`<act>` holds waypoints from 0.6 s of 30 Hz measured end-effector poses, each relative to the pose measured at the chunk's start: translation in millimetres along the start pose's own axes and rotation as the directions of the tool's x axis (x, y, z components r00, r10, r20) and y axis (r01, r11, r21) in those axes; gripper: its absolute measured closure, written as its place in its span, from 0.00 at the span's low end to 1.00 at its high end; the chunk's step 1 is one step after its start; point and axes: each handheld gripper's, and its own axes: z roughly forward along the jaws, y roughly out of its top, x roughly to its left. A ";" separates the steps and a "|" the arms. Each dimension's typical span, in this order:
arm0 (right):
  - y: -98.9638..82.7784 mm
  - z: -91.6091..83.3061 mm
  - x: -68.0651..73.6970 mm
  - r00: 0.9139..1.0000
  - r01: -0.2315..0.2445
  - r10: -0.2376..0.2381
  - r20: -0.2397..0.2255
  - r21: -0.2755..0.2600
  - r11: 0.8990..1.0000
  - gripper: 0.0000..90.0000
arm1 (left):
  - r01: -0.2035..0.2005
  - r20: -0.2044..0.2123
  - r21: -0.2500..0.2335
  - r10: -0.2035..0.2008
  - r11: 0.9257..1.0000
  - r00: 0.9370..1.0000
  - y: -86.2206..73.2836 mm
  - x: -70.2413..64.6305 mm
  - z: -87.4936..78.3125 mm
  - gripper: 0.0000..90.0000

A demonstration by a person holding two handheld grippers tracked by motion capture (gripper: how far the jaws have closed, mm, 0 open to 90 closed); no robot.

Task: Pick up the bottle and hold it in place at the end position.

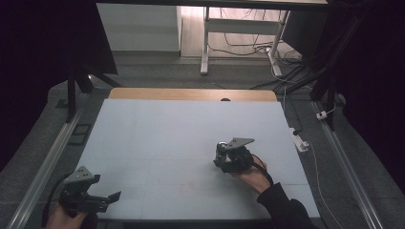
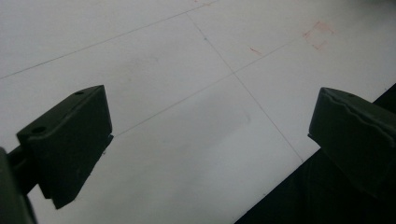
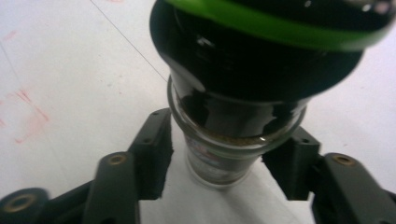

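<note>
my right claw (image 3: 219, 158) clenched on a jar (image 3: 229, 154) standing on the white table (image 1: 157, 133), right of centre; pads (image 3: 154, 149) pinch its clear glass body below the shoulder. glass: stiff, smooth, slippery, breakable, probably moderately heavy. glossy black cap (image 3: 252, 51) with green band looks top-heavy; i judge the low body grip soundest. my left claw (image 2: 210, 149) hangs released near the front-left edge.

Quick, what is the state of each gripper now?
Left gripper: open, nothing between the jaws.
Right gripper: shut on the jar.
</note>
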 end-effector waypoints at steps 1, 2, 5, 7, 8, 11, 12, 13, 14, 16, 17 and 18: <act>-0.2 -0.2 -0.2 1.000 0.014 -0.014 0.007 0.001 1.000 0.54 | -0.001 0.000 0.000 0.001 1.000 1.000 0.0 -0.1 0.0 0.01; -0.6 -0.9 -0.8 1.000 0.026 -0.026 0.016 0.004 1.000 0.58 | -0.001 0.001 0.000 0.001 1.000 1.000 0.0 -0.1 0.0 0.01; -1.1 -1.5 -3.3 1.000 0.009 -0.009 0.005 0.000 1.000 0.58 | -0.002 0.001 -0.001 0.002 1.000 1.000 -0.1 -0.2 0.0 0.01; -0.8 -1.3 -2.4 1.000 0.013 -0.013 0.009 0.003 1.000 0.58 | -0.003 0.001 0.000 0.003 1.000 1.000 -0.1 -0.2 0.0 0.01; -0.3 -1.3 -1.7 1.000 0.015 -0.015 0.012 0.007 1.000 0.58 | -0.004 0.001 -0.001 0.004 1.000 1.000 -0.1 -0.3 0.0 0.01; 0.4 -1.5 -2.1 1.000 0.012 -0.012 0.011 0.012 1.000 0.58 | -0.006 0.001 0.001 0.006 1.000 1.000 0.0 -0.5 0.0 0.01; 0.4 -1.5 -2.1 1.000 0.012 -0.012 0.011 0.012 1.000 0.58 | -0.006 0.002 0.002 0.006 1.000 1.000 0.0 -0.4 0.0 0.01; 1.6 -1.6 -2.1 1.000 0.008 -0.008 0.008 0.015 1.000 0.58 | -0.006 0.002 0.002 0.006 1.000 1.000 0.0 -0.4 0.1 0.01; 1.6 -1.6 -2.1 1.000 0.008 -0.008 0.008 0.015 1.000 0.58 | -0.006 0.002 0.002 0.006 1.000 1.000 0.0 -0.4 0.1 0.01; 3.7 -2.3 -2.0 1.000 0.001 -0.001 0.001 0.009 1.000 0.58 | -0.006 0.002 0.003 0.006 1.000 1.000 0.1 -0.3 0.1 0.01; 6.4 -3.4 -1.9 1.000 -0.008 0.008 -0.001 0.002 1.000 0.58 | -0.005 0.002 0.003 0.005 1.000 1.000 0.1 -0.4 0.1 0.01; 7.5 -3.6 -1.4 1.000 -0.017 0.017 0.000 0.001 1.000 0.58 | -0.005 0.002 0.003 0.005 1.000 1.000 0.1 -0.4 0.1 0.01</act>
